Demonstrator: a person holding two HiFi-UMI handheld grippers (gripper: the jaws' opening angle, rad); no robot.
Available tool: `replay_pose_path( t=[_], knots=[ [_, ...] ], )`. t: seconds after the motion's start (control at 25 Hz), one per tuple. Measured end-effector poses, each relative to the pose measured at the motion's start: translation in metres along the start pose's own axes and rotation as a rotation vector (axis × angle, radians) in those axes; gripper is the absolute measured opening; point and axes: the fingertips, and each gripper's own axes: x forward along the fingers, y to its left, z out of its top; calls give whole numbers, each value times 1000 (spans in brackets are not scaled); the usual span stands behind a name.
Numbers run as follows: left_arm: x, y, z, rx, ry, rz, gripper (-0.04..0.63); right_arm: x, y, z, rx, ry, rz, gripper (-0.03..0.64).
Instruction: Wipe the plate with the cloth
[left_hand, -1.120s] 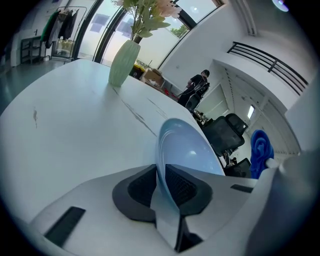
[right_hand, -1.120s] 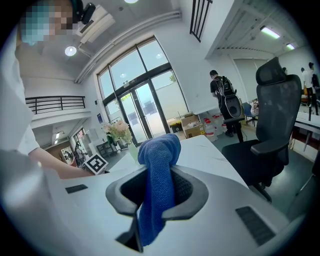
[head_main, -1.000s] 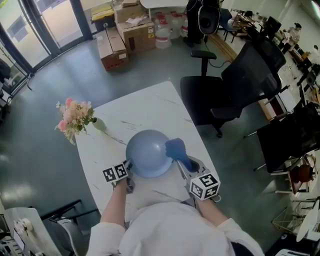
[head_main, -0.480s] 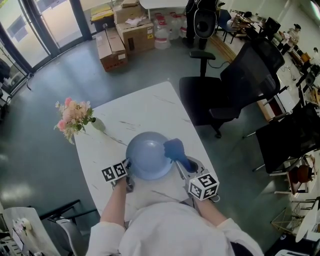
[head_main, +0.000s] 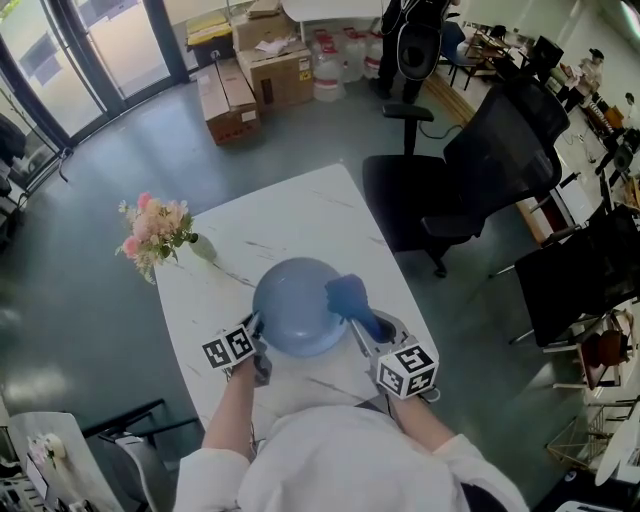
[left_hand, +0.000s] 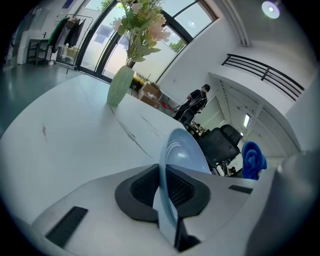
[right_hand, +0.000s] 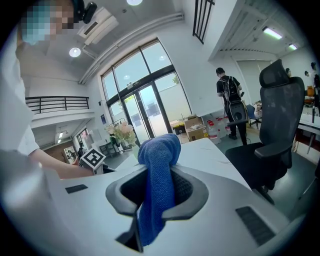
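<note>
A light blue plate (head_main: 292, 308) hangs over the near part of the white table (head_main: 300, 215), tilted on edge. My left gripper (head_main: 257, 330) is shut on its near-left rim; the jaws have just been closing, with the rim between them. In the left gripper view the plate (left_hand: 182, 150) stands edge-on between the pads of the left gripper (left_hand: 165, 192). My right gripper (head_main: 362, 326) is shut on a blue cloth (head_main: 345, 295), whose bunched end lies against the plate's right edge. In the right gripper view the cloth (right_hand: 159, 160) sticks up and hangs down between the jaws.
A green vase of pink flowers (head_main: 160, 232) stands at the table's left edge, also the vase (left_hand: 120, 86) ahead of the left gripper. A black office chair (head_main: 450, 180) sits right of the table. Cardboard boxes (head_main: 240, 80) and a standing person (right_hand: 230, 100) are farther off.
The left gripper has risen a little with the plate's rim in it, and the plate has tilted slightly. The right gripper and the cloth have stayed in place.
</note>
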Motion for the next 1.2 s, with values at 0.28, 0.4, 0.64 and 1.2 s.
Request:
replay_pose_path(
  t=[0.28,0.4,0.64,1.2],
  knots=[
    [-27,-25,19,15,-99,-63,43,-3,10,14,-29,-36,6,92],
    [-42,-33,26,36,-138,-77,43,-6,16,17,-40,-48,7,92],
    [-75,-53,36,55,-201,-139,43,-11,33,25,-61,-77,12,92],
    [-123,-89,40,167,-254,-216,43,-22,67,30,-135,-92,-7,92]
  ],
)
